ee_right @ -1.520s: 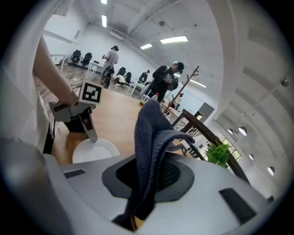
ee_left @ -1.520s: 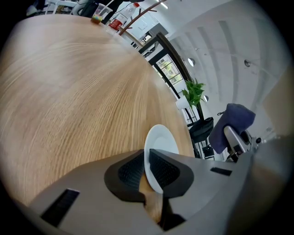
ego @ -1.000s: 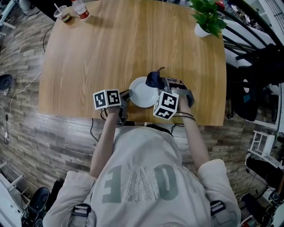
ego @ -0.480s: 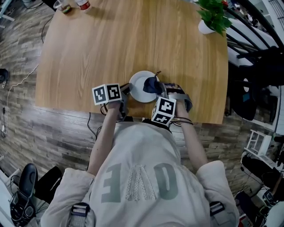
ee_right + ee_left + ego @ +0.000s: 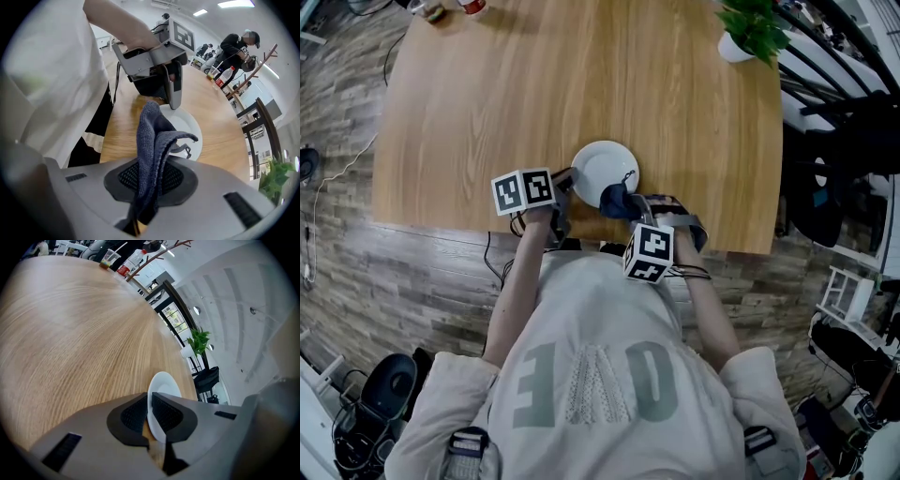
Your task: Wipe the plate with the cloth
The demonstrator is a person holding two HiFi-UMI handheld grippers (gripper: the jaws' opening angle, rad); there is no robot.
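A white plate (image 5: 602, 169) lies on the wooden table near its front edge. My left gripper (image 5: 569, 181) is shut on the plate's left rim; in the left gripper view the thin rim (image 5: 154, 420) runs between its dark pads, with my left gripper (image 5: 150, 416) pinched on it. My right gripper (image 5: 624, 210) is shut on a dark blue cloth (image 5: 616, 199), which hangs over the plate's near right rim. In the right gripper view the folded cloth (image 5: 151, 140) stands up from my right gripper (image 5: 149, 183) in front of the plate (image 5: 190, 129).
The table (image 5: 487, 94) has a potted plant (image 5: 742, 37) at the far right corner and a bottle with a cup (image 5: 445, 7) at the far left. The table's front edge runs just below the plate. Dark chairs (image 5: 853, 141) stand to the right.
My right gripper has drawn the cloth from the plate's far right side across to its near rim, towards the person. The left gripper has kept its grip on the plate's rim.
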